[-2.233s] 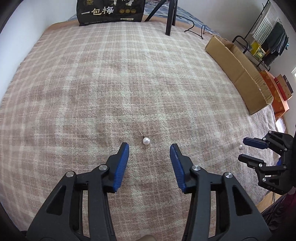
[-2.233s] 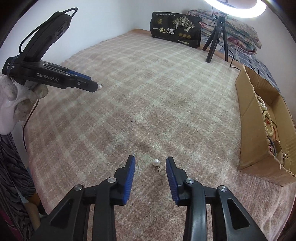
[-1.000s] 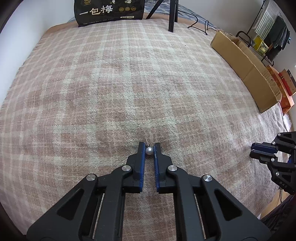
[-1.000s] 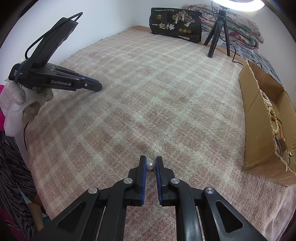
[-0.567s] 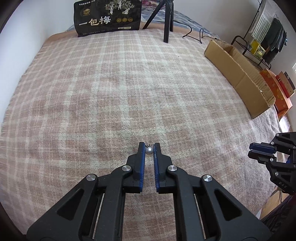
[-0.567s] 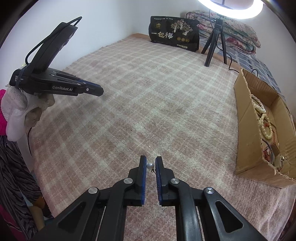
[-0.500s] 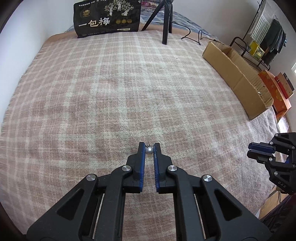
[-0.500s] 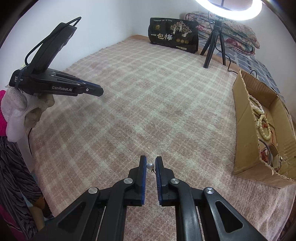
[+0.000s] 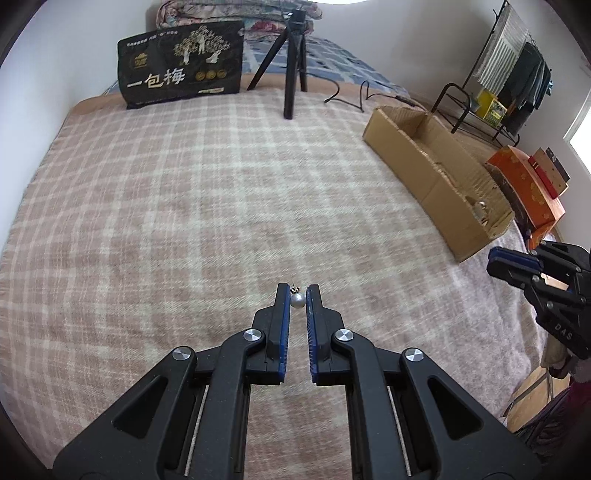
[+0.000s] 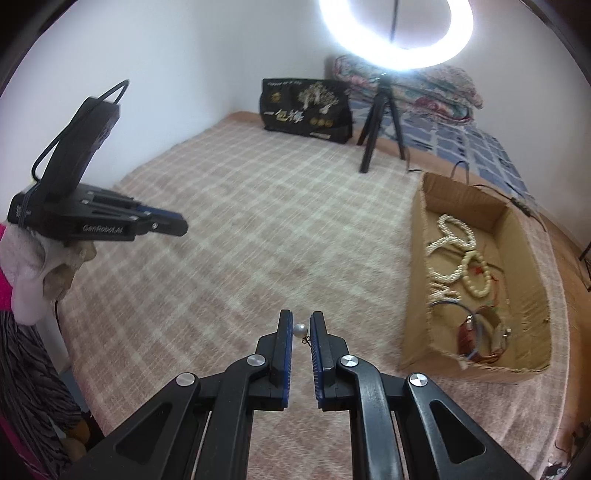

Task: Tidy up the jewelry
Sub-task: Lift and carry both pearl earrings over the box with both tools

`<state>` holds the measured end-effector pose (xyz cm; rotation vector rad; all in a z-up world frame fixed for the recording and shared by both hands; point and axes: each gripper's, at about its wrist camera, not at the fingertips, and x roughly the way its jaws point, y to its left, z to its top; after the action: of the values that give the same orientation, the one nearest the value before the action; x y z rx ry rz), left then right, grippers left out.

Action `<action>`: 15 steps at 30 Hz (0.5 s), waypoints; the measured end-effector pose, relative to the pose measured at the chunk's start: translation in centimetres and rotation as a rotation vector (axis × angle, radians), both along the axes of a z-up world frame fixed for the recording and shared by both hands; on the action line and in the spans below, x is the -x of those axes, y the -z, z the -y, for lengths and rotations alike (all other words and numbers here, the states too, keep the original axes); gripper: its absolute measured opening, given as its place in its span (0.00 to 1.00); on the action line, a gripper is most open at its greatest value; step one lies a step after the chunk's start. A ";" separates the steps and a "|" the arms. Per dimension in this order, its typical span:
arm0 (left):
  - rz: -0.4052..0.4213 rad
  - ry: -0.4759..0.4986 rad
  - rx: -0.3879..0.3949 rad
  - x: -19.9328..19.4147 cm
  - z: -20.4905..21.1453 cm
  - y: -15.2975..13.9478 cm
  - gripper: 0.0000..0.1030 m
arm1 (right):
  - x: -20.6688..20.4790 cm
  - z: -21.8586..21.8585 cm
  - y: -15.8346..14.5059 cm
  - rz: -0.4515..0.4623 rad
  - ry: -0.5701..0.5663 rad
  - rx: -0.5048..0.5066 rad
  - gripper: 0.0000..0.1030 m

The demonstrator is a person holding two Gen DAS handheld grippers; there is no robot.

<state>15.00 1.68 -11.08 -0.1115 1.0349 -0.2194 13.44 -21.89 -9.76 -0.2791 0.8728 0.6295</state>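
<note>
My left gripper [image 9: 297, 300] is shut on a pearl earring [image 9: 297, 300] and holds it above the plaid blanket [image 9: 184, 206]. My right gripper [image 10: 301, 329] is shut on a second pearl earring [image 10: 300, 329], also lifted off the blanket. The open cardboard box [image 10: 476, 280] lies to the right of my right gripper, with bead necklaces [image 10: 448, 254] and bracelets inside. The box also shows in the left wrist view [image 9: 439, 173] at the far right. My right gripper shows at the right edge of the left wrist view [image 9: 517, 266]; my left gripper shows at the left of the right wrist view [image 10: 173, 225].
A black printed bag [image 9: 181, 74] and a tripod [image 9: 293, 55] with a ring light [image 10: 395, 33] stand at the far end of the bed. Folded quilts [image 10: 406, 81] lie behind them. An orange box [image 9: 528, 184] and a clothes rack [image 9: 517, 74] stand beyond the bed's right side.
Both grippers closed on their pearl earrings and lifted them off the blanket. Both views have since tilted up, showing more of the far wall and the inside of the box.
</note>
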 end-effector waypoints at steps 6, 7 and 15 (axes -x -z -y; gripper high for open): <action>0.034 0.023 0.026 -0.9 2.1 -1.8 0.06 | -1.9 2.5 -1.7 0.047 0.083 -0.020 0.07; 0.038 0.028 0.031 -1.0 2.6 -2.0 0.06 | -2.3 3.0 -2.1 0.053 0.096 -0.023 0.07; 0.073 0.078 0.056 -2.1 6.5 -3.7 0.06 | -5.3 5.9 -3.6 0.082 0.180 -0.061 0.07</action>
<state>17.08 -4.79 -7.39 -0.1129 0.9616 -0.3211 18.74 -27.75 -6.19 -0.1682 0.7882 0.4731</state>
